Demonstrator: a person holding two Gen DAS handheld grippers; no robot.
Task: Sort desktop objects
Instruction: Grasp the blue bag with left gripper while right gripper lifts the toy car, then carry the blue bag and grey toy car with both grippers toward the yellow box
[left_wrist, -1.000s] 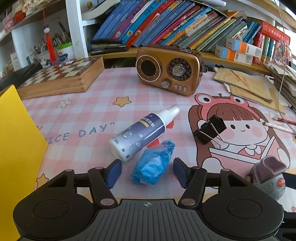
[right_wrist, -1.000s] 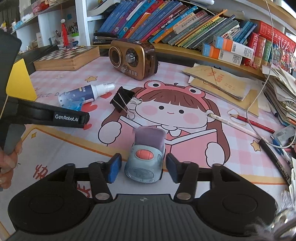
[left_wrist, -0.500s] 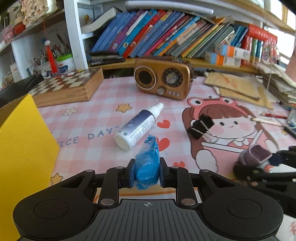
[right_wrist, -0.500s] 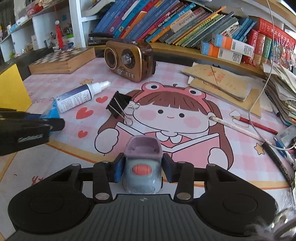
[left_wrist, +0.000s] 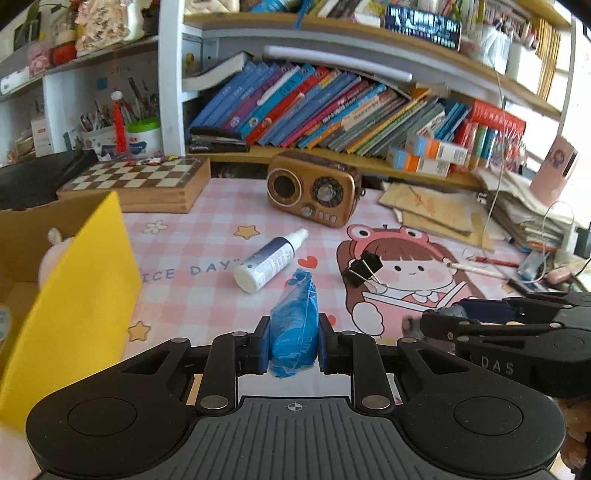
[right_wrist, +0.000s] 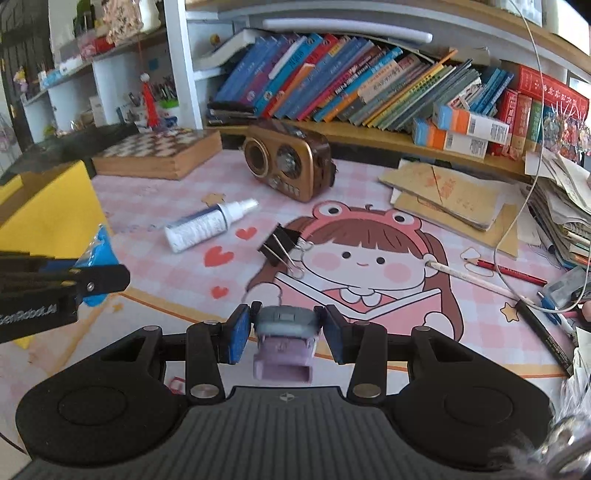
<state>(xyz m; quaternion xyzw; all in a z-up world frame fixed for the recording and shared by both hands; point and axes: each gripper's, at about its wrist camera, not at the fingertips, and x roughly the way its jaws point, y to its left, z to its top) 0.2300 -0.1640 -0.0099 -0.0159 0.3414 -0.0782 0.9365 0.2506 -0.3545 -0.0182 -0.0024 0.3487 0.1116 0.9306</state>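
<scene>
Left wrist: left gripper (left_wrist: 293, 341) clamped on soft blue packet (left_wrist: 294, 330), lifted off the mat (left_wrist: 192, 291); looks light, squashy, slippery film, mid-body grip fine. Yellow box (left_wrist: 79, 295) just left

Right wrist: right gripper (right_wrist: 283, 332) pinching rigid grey-purple toy car (right_wrist: 283, 338) by its sides, raised; likely light, hard plastic, could twist

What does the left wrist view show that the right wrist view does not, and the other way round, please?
Only the left wrist view shows the inside of the cardboard box behind the yellow panel, with a pale pink thing in it, and the left gripper shut on the blue packet. Only the right wrist view shows the right gripper shut on the grey and purple toy car. Both show the spray bottle, the binder clip and the radio.
</scene>
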